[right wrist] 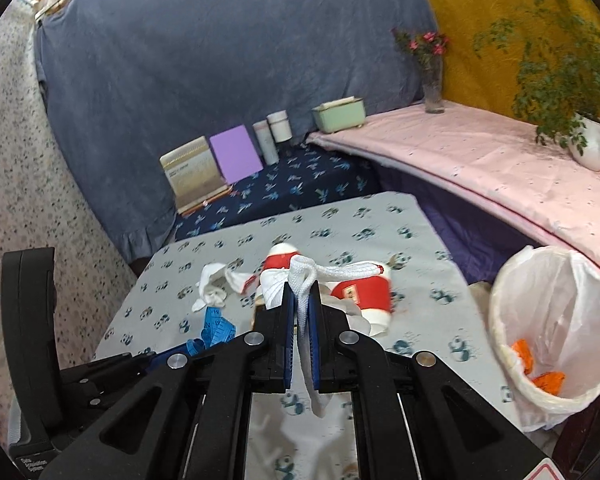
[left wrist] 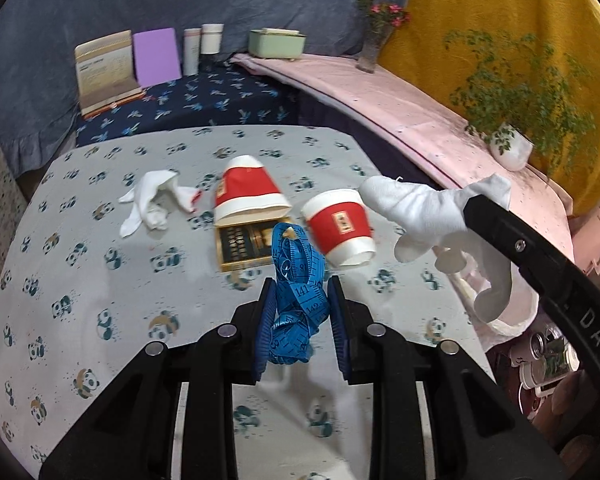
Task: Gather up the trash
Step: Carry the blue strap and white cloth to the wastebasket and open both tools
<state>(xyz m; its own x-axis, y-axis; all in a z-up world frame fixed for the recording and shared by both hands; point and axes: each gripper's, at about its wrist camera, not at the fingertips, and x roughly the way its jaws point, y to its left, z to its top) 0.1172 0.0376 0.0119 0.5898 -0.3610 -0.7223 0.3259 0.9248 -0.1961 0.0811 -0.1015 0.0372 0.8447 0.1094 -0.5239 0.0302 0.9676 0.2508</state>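
Trash lies on the panda-print table (left wrist: 80, 280), which fills the middle of both views. Lined bin (right wrist: 556, 320): lower right of the right wrist view, just beside the table edge, white bag liner, orange scraps at the bottom.

Two red-and-white paper cups on their sides at centre of the left wrist view: larger cup (left wrist: 250, 192) resting against a dark-and-gold box (left wrist: 244, 246); smaller cup (left wrist: 338, 228) just to its right. Crumpled white cloth (left wrist: 156, 200) sits left of centre on the table, apart from the cups.

Right gripper (right wrist: 302, 300): jaws clenched on a white glove (right wrist: 304, 276); glove drapes over the jaw tops and hangs below them. In the left wrist view the same glove shows at right of frame, hanging clear above the table.

Left gripper (left wrist: 300, 308): jaws partly closed, pads pressing a bunched blue measuring tape (left wrist: 298, 300); tape loops stick up past the fingertips, lower centre of frame, lifted off the table.
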